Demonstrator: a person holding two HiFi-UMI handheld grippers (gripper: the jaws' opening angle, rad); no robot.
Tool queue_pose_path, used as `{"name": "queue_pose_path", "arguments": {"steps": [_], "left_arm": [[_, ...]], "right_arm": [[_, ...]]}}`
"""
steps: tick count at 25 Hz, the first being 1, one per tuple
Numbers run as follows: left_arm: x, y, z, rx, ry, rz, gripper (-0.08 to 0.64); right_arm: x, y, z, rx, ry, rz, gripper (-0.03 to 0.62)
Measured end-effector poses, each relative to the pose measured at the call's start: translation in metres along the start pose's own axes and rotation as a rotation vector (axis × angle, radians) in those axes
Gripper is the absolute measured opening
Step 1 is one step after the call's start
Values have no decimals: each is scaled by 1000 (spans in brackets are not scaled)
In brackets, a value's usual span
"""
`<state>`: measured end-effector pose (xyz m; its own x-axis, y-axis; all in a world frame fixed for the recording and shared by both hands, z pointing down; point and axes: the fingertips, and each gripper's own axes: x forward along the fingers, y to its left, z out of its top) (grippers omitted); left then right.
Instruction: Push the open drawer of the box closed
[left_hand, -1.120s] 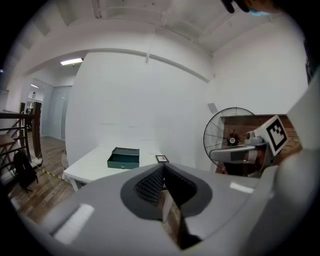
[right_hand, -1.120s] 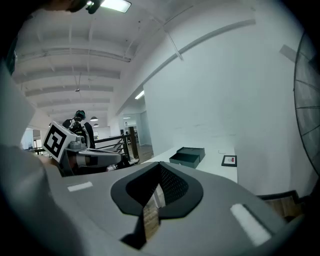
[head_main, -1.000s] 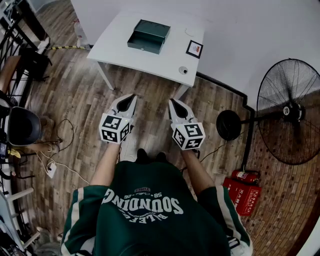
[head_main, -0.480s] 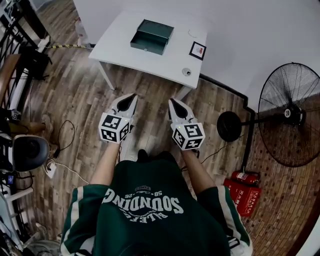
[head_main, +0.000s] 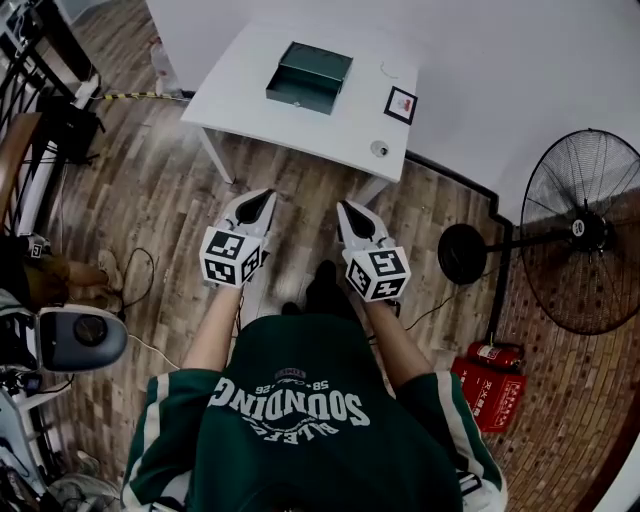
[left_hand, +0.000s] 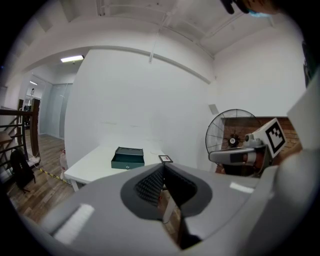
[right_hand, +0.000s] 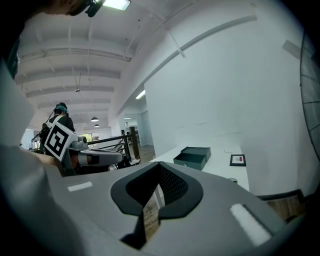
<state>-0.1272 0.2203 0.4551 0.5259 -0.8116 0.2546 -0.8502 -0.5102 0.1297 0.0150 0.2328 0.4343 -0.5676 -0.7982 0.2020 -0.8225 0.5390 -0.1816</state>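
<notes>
The left tool (head_main: 262, 198) has its jaws pressed together at the tips, with nothing between them, and the right tool (head_main: 346, 207) is shut and empty in the same way. Both hang over the wooden floor (head_main: 160, 200), well short of the white tabletop (head_main: 245, 100). The dark green box (head_main: 318, 62) sits on that tabletop, apart from both tools, its drawer (right_hand: 189, 161) pulled out toward the person. The drawer's inside is too small to make out.
</notes>
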Motion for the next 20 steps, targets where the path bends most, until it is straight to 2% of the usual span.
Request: {"name": "queue_pose_path", "arguments": {"steps": [11,20], "left_arm": [[61,30,8,-4,14,-2,52],[153,83,26,-27,32,24,52]], "right_arm": [[49,-44,1,11,27,-27,2],[140,-110,26,13,34,-5,2]]}}
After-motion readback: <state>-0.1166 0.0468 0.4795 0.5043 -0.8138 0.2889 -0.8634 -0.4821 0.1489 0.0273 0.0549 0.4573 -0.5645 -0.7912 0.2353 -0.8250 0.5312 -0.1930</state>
